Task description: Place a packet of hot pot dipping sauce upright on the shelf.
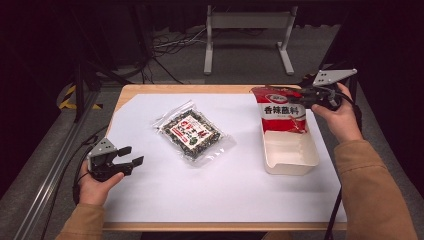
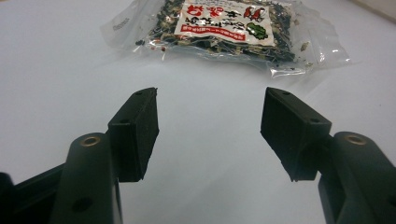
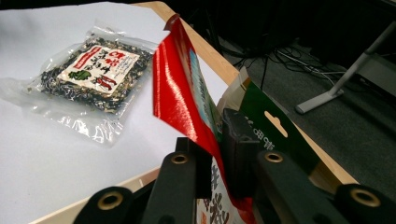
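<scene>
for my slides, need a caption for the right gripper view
Right gripper jaws pinch the red packet edge, the clear seaweed bag lying beyond.

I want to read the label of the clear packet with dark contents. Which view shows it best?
The left gripper view: the clear packet lies close ahead, its label facing the camera. The high view shows it whole but small; the right gripper view shows it slanted.

Room dim, floor and background nearly black in high view; white sheet [image 1: 225, 190] brightest area, evenly lit from above. Shadows soft, short, just beside left gripper [image 1: 126, 156]. High view slightly soft, low detail. Left gripper view: near jaws a bit blurred, clear packet [image 2: 224, 32] ahead sharper, glare on its film. Right gripper view: strong shine on red bag [image 3: 180, 100] between jaws, far background dark, blurred.
</scene>
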`<state>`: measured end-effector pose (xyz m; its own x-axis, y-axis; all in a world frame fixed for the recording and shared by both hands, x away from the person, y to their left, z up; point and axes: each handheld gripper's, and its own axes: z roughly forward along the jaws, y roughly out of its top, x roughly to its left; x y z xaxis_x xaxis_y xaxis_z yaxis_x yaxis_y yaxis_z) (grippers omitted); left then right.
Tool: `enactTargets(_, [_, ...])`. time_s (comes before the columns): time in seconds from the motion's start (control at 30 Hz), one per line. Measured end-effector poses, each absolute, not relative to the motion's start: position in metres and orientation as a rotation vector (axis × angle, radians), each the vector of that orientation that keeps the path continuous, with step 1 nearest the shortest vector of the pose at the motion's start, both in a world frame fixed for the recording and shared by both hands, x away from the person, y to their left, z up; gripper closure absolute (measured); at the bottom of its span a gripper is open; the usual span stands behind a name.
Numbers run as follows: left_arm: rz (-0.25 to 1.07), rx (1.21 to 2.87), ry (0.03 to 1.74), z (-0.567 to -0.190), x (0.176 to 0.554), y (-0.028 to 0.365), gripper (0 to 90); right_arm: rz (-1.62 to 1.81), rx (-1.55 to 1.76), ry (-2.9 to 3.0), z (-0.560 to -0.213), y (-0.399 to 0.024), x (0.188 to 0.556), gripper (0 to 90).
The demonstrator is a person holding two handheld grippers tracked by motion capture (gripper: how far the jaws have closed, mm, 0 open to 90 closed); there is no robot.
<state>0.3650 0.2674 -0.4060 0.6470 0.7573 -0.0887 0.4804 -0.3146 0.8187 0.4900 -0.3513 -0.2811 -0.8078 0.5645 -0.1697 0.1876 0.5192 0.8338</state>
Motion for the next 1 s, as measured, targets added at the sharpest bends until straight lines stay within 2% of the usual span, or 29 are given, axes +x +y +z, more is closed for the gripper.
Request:
enactTargets(0.37, [0.380,1.977,0.965,-0.407,0.365,0.265,37.2,1.241,0.726,2.278,-0.283,-0.359,0.490,66.1])
enactTargets(0.57, [0.377,1.978,0.962,-0.407,0.365,0.265,37.1,1.170,0.798,2.265,-0.288,-0.364,0.490,61.8])
enactTargets(0.8, [0.380,1.980,0.958,-0.407,0.365,0.265,36.9,1.133,0.854,2.291,-0.301,-0.376,0.486,61.3])
enactTargets(1.0, [0.380,1.988,0.951,-0.407,0.366,0.264,36.8,1.096,0.885,2.319,-0.314,-0.380,0.477,64.9])
